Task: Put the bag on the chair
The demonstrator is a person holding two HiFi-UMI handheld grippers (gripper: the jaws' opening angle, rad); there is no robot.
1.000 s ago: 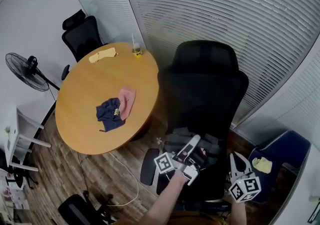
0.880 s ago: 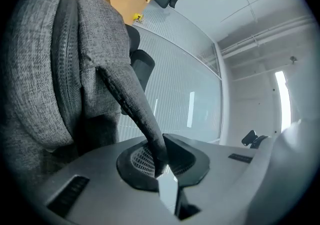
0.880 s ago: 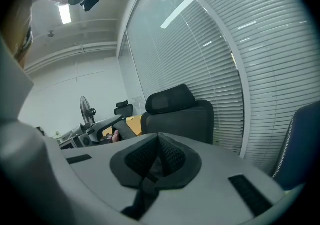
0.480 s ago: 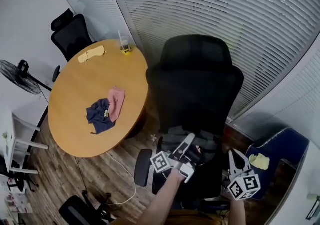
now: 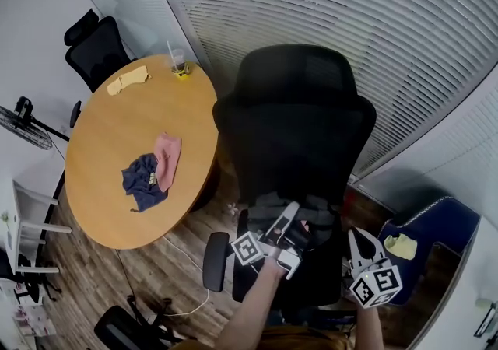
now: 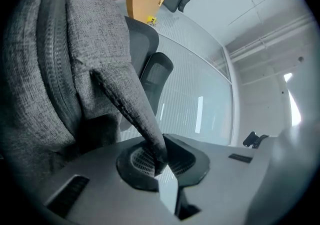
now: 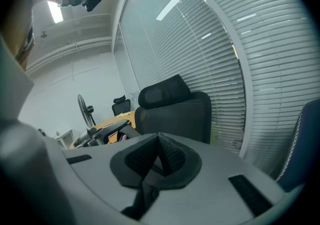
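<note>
**Bag sinking toward the chair seat**

Since a second ago, my left gripper has dropped slightly with the grey bag, jaws clamped on a fold of its fabric, low against the black backrest. At 4 o'clock from it, my right gripper hangs pinched together, empty.

Both grippers are the same build.
Left gripper: white-grey jaws ahead of its cube. The cube is white with black square markers.
Right gripper: same, white jaws ahead of its own cube.
Close up, each has a light grey plastic shell, black ribbed pads and a dark recessed slot beside the pads.
Behind the cubes there's a brownish garment, detail unclear.
</note>
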